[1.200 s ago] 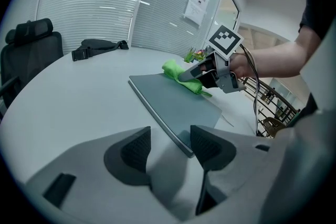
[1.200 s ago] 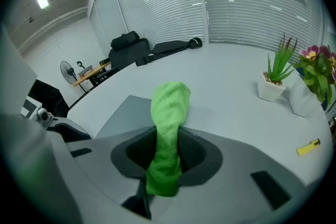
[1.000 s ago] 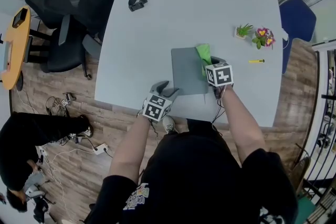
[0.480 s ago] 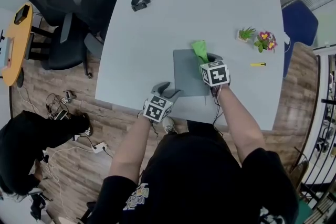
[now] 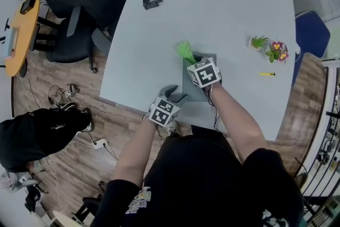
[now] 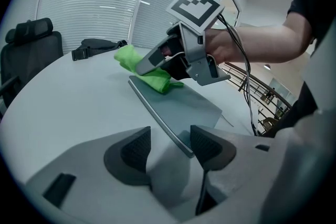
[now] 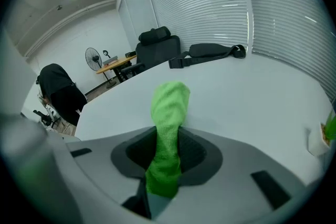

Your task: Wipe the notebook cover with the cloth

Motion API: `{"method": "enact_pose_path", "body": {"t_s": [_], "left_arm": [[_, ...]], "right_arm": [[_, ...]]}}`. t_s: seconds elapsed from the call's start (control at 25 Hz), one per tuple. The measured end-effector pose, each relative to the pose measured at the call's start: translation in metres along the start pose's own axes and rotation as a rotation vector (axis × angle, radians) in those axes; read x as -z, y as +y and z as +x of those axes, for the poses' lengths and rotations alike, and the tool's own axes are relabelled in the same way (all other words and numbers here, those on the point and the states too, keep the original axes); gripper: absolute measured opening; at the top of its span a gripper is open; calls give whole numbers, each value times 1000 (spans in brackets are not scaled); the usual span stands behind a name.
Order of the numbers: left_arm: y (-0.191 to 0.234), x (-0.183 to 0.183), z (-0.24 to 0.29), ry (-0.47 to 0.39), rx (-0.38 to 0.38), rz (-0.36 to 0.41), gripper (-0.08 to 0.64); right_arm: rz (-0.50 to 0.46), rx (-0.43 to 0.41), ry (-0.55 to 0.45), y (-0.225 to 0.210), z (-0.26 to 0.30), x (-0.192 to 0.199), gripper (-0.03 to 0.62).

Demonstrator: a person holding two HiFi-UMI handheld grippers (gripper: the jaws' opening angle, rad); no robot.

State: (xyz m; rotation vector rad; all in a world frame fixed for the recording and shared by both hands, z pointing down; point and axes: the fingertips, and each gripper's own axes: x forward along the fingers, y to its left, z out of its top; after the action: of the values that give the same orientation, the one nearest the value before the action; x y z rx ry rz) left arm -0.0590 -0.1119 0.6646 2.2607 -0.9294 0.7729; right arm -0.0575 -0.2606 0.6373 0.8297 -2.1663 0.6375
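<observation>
Slid leftward, right gripper [image 5: 192, 62] clamps the cloth [image 5: 185, 51] over the notebook [image 5: 195, 92], far corner. Left gripper [image 6: 169, 148] gapes at its near corner.

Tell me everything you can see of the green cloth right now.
The cloth is bright green, soft and knit-looking, bunched into a rolled wad. The right gripper is shut on its middle, so one end pokes forward past the jaws. It rests on the far corner of the grey notebook, its tip overhanging towards the table. Nothing else touches it.
</observation>
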Motion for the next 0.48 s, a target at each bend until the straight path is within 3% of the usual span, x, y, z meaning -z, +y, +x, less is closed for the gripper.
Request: {"method": "enact_pose_path", "body": {"t_s": [0.24,0.48], "left_arm": [[0,-1,0,-2,0,3,238],[0,0,-2,-1,2,1,238]], "right_arm": [[-61,-34,59,16,20,3,110],[-46,-11,78,0,17,6,110]]}}
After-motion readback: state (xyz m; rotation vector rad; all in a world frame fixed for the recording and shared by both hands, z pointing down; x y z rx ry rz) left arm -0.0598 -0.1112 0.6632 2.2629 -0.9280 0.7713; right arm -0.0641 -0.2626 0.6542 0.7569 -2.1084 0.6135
